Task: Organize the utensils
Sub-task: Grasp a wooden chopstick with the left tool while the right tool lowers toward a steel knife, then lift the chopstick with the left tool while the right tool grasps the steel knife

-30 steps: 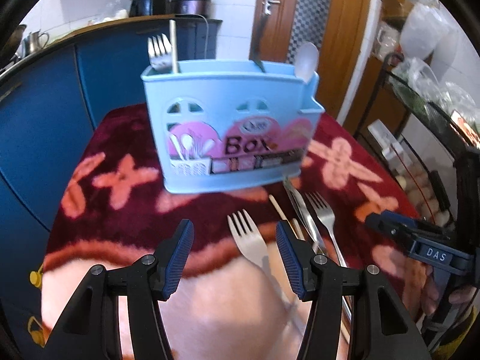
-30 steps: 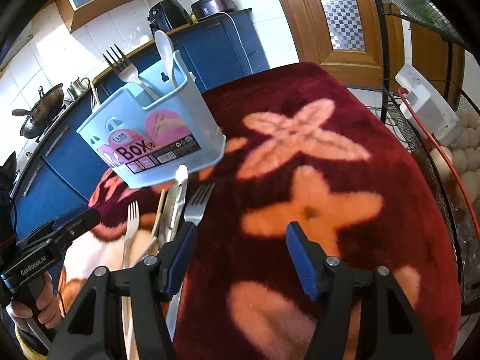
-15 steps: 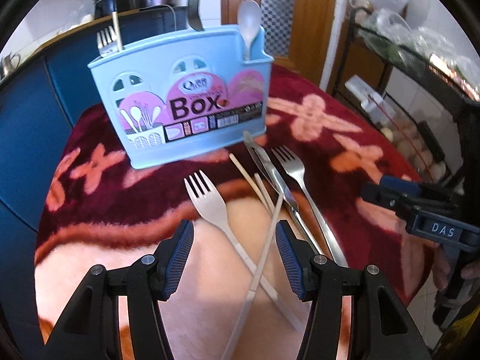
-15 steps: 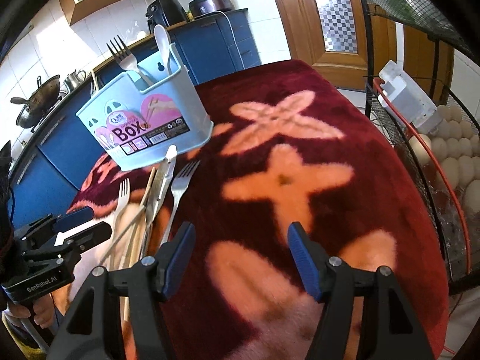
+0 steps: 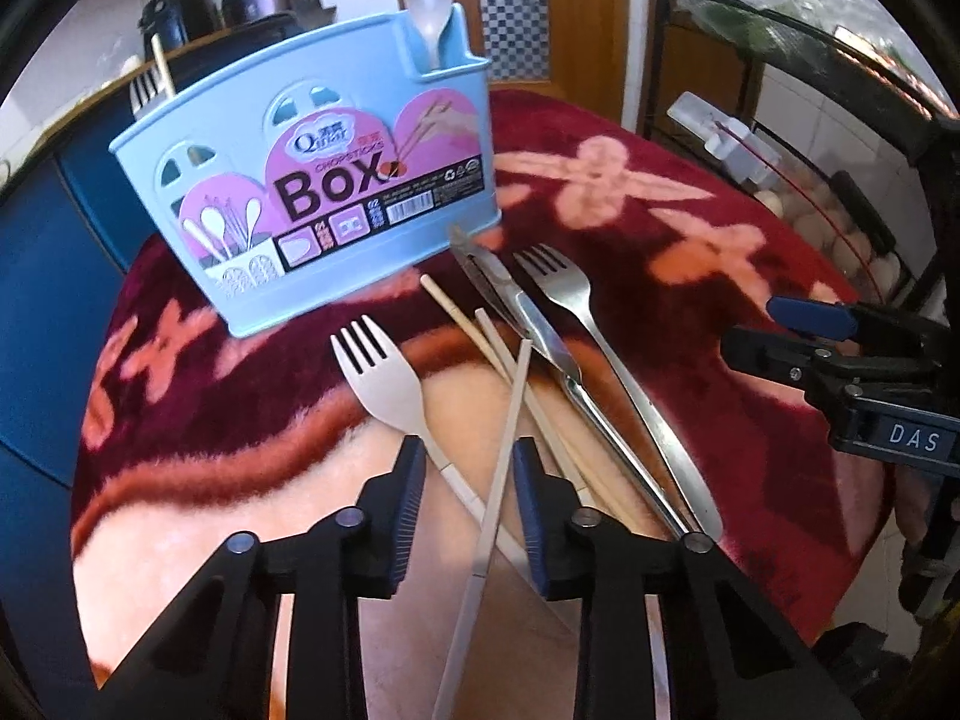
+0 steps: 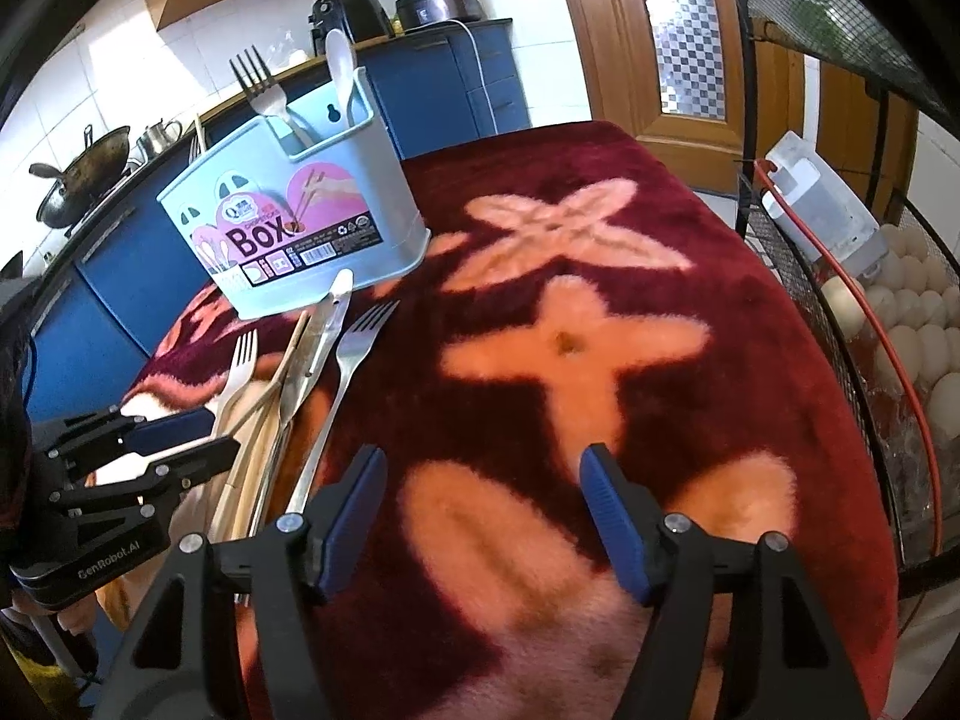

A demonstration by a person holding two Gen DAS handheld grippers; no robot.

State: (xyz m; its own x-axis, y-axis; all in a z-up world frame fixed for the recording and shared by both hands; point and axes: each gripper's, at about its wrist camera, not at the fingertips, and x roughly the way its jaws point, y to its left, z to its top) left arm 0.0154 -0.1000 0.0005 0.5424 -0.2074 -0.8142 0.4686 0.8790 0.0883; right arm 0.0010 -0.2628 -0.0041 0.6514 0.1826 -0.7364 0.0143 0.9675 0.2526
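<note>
A light blue utensil box (image 5: pixel 312 192) stands on the red flowered cloth, with a white spoon (image 5: pixel 426 0) and a fork in it; it also shows in the right wrist view (image 6: pixel 294 234). In front lie a pale fork (image 5: pixel 384 378), a pale chopstick (image 5: pixel 504 456), wooden chopsticks (image 5: pixel 462 324), a steel knife (image 5: pixel 522 318) and a steel fork (image 5: pixel 576 312). My left gripper (image 5: pixel 468 468) is open, its jaws either side of the pale fork's handle and the pale chopstick. My right gripper (image 6: pixel 480 480) is open and empty over the cloth, right of the steel fork (image 6: pixel 354 348).
The table (image 6: pixel 660 360) drops off at its right edge, beside a wire rack with eggs (image 6: pixel 900 324). Blue cabinets (image 6: pixel 432 90) and a counter with a wok (image 6: pixel 84 174) stand behind. A wooden door (image 6: pixel 660 30) is at the back right.
My left gripper has pulled back and lowered over the loose utensils, its jaws narrower around the pale fork handle and chopstick. My right gripper has drawn back slightly.
</note>
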